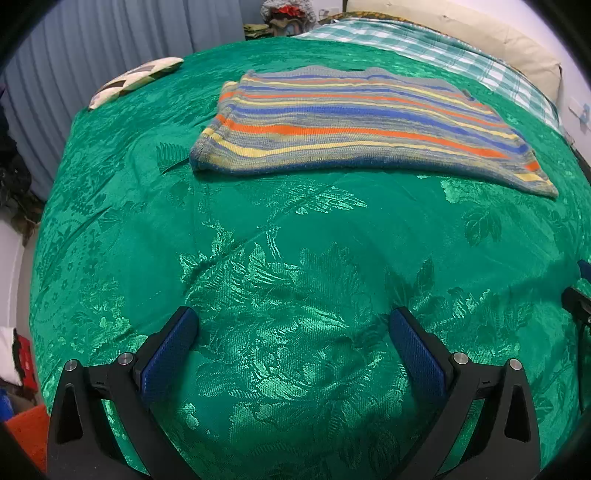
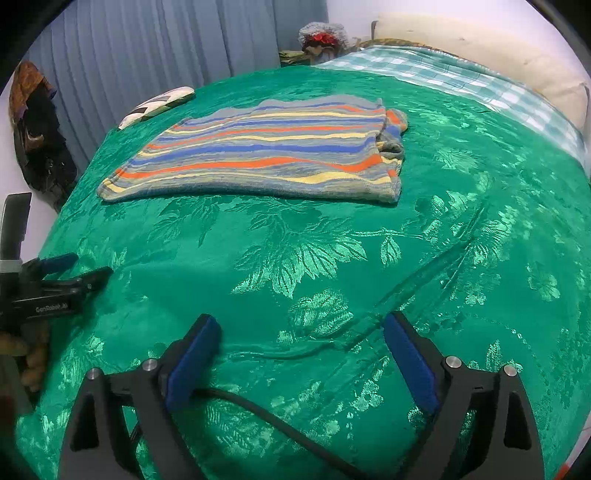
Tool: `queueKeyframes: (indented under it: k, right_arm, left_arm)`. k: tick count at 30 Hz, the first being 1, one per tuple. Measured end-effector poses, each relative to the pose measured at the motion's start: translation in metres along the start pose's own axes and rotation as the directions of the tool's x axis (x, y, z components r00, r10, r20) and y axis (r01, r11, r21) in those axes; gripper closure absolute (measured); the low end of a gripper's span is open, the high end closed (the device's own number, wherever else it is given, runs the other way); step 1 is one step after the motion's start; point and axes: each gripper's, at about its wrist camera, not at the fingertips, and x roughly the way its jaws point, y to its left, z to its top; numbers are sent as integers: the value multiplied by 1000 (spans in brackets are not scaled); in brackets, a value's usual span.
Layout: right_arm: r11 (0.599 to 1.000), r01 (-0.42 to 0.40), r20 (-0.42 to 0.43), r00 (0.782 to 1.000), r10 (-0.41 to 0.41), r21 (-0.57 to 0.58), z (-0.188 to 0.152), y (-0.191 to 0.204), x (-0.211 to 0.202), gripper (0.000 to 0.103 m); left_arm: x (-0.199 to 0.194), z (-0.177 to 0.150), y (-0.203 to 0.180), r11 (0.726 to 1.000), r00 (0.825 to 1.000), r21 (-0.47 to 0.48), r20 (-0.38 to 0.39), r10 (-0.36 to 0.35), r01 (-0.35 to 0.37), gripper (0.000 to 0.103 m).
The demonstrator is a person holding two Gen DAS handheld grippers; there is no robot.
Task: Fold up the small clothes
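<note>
A striped knit garment [image 1: 354, 125], grey with blue, orange and yellow bands, lies folded flat on the green bedspread [image 1: 295, 240]. It also shows in the right wrist view [image 2: 266, 155], with a bunched part at its right end. My left gripper [image 1: 293, 321] is open and empty, low over the bedspread and well short of the garment. My right gripper [image 2: 301, 328] is open and empty, also near the front of the bed. The left gripper shows at the left edge of the right wrist view [image 2: 79, 267].
A small patterned cushion [image 1: 136, 79] lies at the bed's far left corner. A checked sheet [image 1: 436, 48] and a cream pillow [image 1: 480, 33] lie at the far right. Blue curtains [image 2: 147, 48] hang behind. A black cable [image 2: 280, 424] runs under my right gripper.
</note>
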Motion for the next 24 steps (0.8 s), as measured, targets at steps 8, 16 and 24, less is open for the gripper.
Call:
queueKeyframes:
  k: [8, 16, 24]
  right_arm:
    - [996, -81, -94, 992, 83, 24, 23, -6, -20, 11]
    - [979, -193, -38, 980, 196, 69, 137, -94, -25, 11]
    - [860, -333, -168, 892, 420, 387, 220, -182, 127, 32]
  left_arm:
    - [-38, 13, 0, 998, 999, 55, 24, -42, 41, 5]
    - [-59, 101, -112, 916, 938, 268, 93, -333, 299, 8]
    - [35, 124, -241, 801, 907, 444, -74, -415, 403, 23]
